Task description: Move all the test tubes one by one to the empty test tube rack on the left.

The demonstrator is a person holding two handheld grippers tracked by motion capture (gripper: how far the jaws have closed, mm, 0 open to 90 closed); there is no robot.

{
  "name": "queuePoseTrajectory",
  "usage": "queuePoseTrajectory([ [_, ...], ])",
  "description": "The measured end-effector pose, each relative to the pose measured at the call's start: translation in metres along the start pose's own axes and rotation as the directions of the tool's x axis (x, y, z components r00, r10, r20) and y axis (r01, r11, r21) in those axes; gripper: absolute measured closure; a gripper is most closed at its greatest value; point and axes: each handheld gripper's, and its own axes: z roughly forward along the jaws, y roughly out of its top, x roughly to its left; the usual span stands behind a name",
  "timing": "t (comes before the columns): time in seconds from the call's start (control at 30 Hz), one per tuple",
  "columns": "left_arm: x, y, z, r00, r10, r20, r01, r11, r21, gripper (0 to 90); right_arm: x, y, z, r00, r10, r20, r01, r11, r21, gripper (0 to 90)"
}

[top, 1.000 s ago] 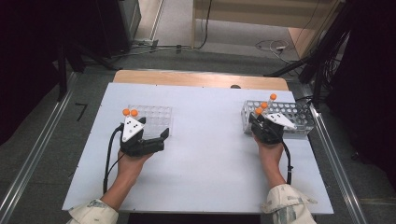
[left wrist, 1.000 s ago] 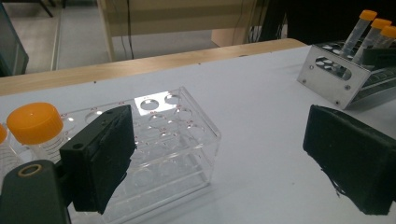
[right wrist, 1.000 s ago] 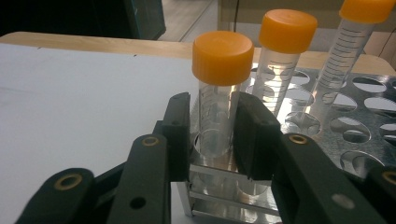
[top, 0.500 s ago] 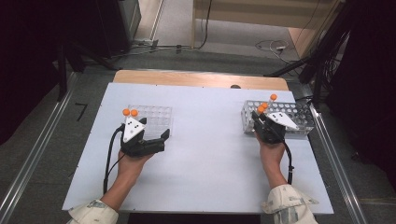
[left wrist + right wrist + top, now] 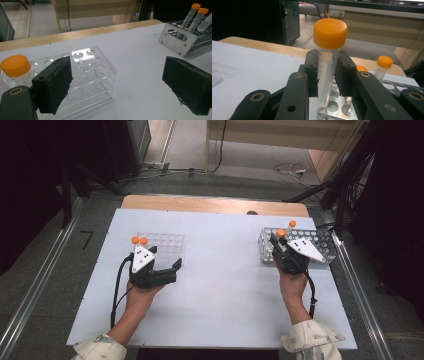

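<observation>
Right hand-held gripper (image 5: 328, 75) lifted, clamping orange-capped tube (image 5: 327, 62); tube bottom hidden above metal rack (image 5: 320, 242). Left hand-held gripper (image 5: 125, 82) wide.

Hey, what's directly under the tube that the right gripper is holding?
Under the tube, clamped in the right gripper, lies the metal rack with open round holes. The tube's tip sits just above one; the rack's interior below is hidden.

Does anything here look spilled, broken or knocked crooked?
Nothing stands out. The clear plastic rack and the metal rack sit flat on the white table, with no spill. The right gripper holds an orange-capped clear tube upright; the left gripper is open.
</observation>
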Motion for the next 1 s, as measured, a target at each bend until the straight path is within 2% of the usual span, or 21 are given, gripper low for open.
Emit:
queuePoseTrajectory([
  [0.2,-0.002,-0.001,0.003,0.9989,-0.001,0.048,0.0,0.9999,0.01,10.2,0.015,0.002,-0.003,0.9948,0.026,-0.099,-0.024,0.999,0.022,71.3],
  [0.4,-0.005,-0.001,0.009,0.9949,-0.009,0.101,0.005,0.9992,0.04,10.2,0.036,-0.002,-0.001,0.9811,0.029,-0.191,-0.019,0.998,0.055,71.4],
  [0.47,-0.006,0.001,0.011,0.9933,-0.029,0.112,0.024,0.9987,0.044,10.2,0.045,-0.003,-0.001,0.976,0.022,-0.217,-0.008,0.998,0.065,71.4],
  [0.53,-0.008,0.005,0.012,0.9897,-0.057,0.131,0.053,0.998,0.034,10.3,0.051,-0.005,-0.001,0.9685,0.024,-0.248,-0.006,0.997,0.073,71.4],
  [0.57,-0.01,0.007,0.013,0.9886,-0.058,0.139,0.056,0.9982,0.023,11.4,0.055,-0.005,-0.001,0.9645,0.029,-0.262,-0.008,0.997,0.078,71.3],
  [0.7,-0.022,0.014,0.016,0.9866,-0.023,0.161,0.022,0.9997,0.003,16.5,0.068,-0.006,-0.002,0.9496,0.009,-0.313,0.019,0.996,0.087,71.4],
  [0.8,-0.03,0.017,0.019,0.9825,-0.013,0.186,0.012,0.9999,0.005,18.4,0.074,-0.007,-0.001,0.9362,0.015,-0.351,0.025,0.994,0.108,71.4],
  [0.97,-0.041,0.026,0.029,0.9797,0.014,0.2,-0.012,0.9999,-0.011,23.6,0.085,-0.012,0.002,0.9207,0.002,-0.39,0.053,0.99,0.13,71.4],
  [1.0,-0.043,0.027,0.032,0.9775,0.016,0.21,-0.015,0.9999,-0.007,24.3,0.087,-0.012,0.003,0.9171,0.001,-0.399,0.057,0.989,0.133,71.4],
])
